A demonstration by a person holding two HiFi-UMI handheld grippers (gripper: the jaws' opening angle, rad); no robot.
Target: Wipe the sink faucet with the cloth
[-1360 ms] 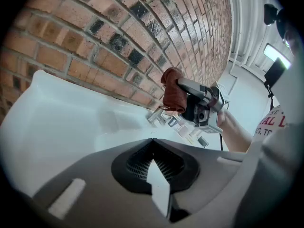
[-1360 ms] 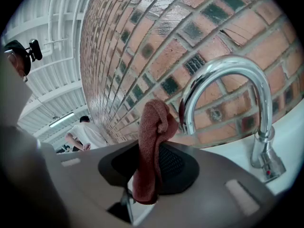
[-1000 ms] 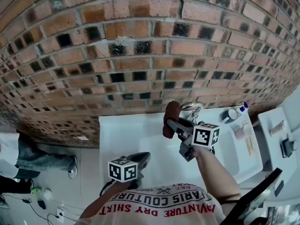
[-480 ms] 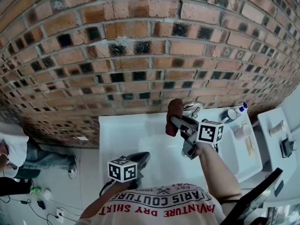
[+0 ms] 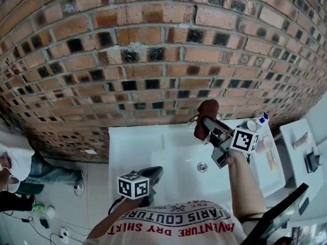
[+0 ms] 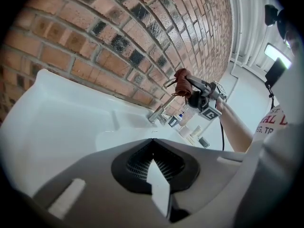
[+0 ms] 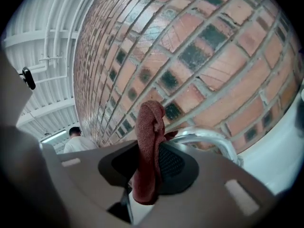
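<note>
A red-brown cloth [image 5: 207, 115] hangs clamped in my right gripper [image 5: 209, 124], which is shut on it. The cloth lies against the top of the chrome faucet [image 5: 192, 119] at the back of the white sink [image 5: 133, 147], hiding most of the faucet in the head view. In the right gripper view the cloth [image 7: 149, 151] fills the jaws and the faucet's curved spout [image 7: 209, 139] shows just to its right. The left gripper view shows the faucet [image 6: 156, 114] and the cloth [image 6: 182, 82] from afar. My left gripper [image 5: 152, 175] is shut and holds nothing, low by the sink's front edge.
A brick wall [image 5: 153, 60] rises right behind the sink. The drain [image 5: 202, 166] lies below my right gripper. A cup [image 5: 251, 125] and a blue-capped bottle [image 5: 263, 117] stand on the sink's right ledge. A white stand [image 5: 301, 142] is at far right, a person [image 5: 15, 172] at left.
My right gripper has carried the cloth to the right and toward the wall, onto the faucet. The left gripper has stayed in place.
</note>
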